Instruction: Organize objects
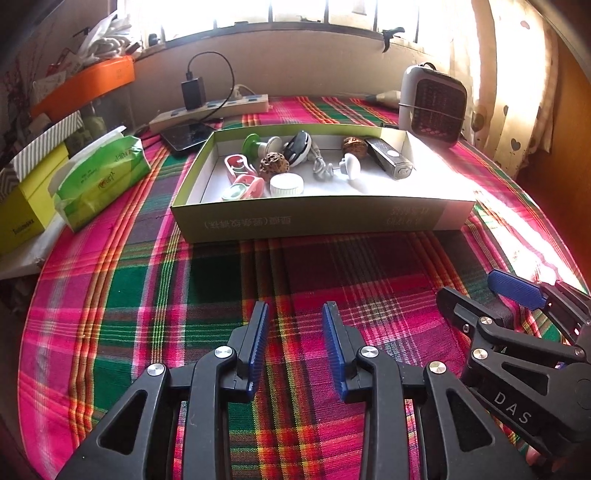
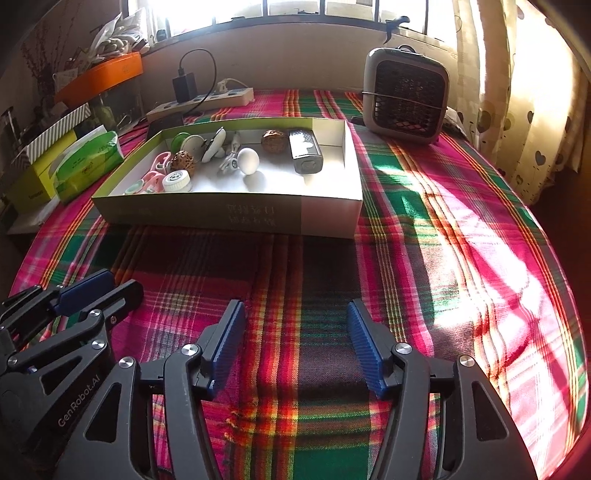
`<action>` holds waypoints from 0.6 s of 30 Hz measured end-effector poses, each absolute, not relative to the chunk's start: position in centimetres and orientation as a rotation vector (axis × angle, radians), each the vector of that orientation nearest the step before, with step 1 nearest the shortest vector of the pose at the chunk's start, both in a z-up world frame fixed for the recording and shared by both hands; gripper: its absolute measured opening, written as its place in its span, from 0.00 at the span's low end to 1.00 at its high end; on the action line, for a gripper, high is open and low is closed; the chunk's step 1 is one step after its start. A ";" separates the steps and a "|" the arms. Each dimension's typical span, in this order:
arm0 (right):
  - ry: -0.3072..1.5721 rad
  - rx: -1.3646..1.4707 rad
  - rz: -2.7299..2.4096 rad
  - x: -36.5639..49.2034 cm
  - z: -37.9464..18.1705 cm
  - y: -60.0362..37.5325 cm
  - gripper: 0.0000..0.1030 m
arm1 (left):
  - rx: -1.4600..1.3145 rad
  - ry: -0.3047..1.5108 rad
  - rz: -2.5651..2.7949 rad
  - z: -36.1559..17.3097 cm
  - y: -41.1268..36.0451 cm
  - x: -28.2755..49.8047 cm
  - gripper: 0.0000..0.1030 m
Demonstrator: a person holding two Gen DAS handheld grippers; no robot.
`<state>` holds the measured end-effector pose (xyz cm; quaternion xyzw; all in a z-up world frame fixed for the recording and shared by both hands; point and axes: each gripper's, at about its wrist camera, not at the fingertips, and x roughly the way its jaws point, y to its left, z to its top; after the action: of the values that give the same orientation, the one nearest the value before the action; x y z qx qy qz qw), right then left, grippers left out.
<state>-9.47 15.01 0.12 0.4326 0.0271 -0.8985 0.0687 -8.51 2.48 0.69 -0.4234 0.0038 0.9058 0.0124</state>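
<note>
Ribbed blue pads (image 1: 334,347), woven plaid cloth (image 1: 207,288)

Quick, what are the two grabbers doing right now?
Left gripper: open, holding nothing.
Right gripper: open, holding nothing.

Strong backlight from window (image 1: 258,11), blown out to white. Sunlit patches across plaid cloth (image 2: 461,229); near side of cardboard box (image 1: 317,218) shadowed. Fisheye bending, dark corners. Focus sharp.
</note>
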 end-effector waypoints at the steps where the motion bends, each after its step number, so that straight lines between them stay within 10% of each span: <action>1: 0.077 1.304 -2.706 -9.4 0.1 15.1 0.59 | -1.321 0.015 2.825 0.7 2.5 -8.5 0.27; 18: 0.087 1.309 -2.700 -9.5 0.0 15.0 0.65 | -1.322 0.017 2.828 0.7 2.6 -8.4 0.28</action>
<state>-9.45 14.98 -0.03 0.4349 0.0288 -0.8973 0.0697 -8.45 2.58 0.73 -0.4234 0.0055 0.9059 0.0100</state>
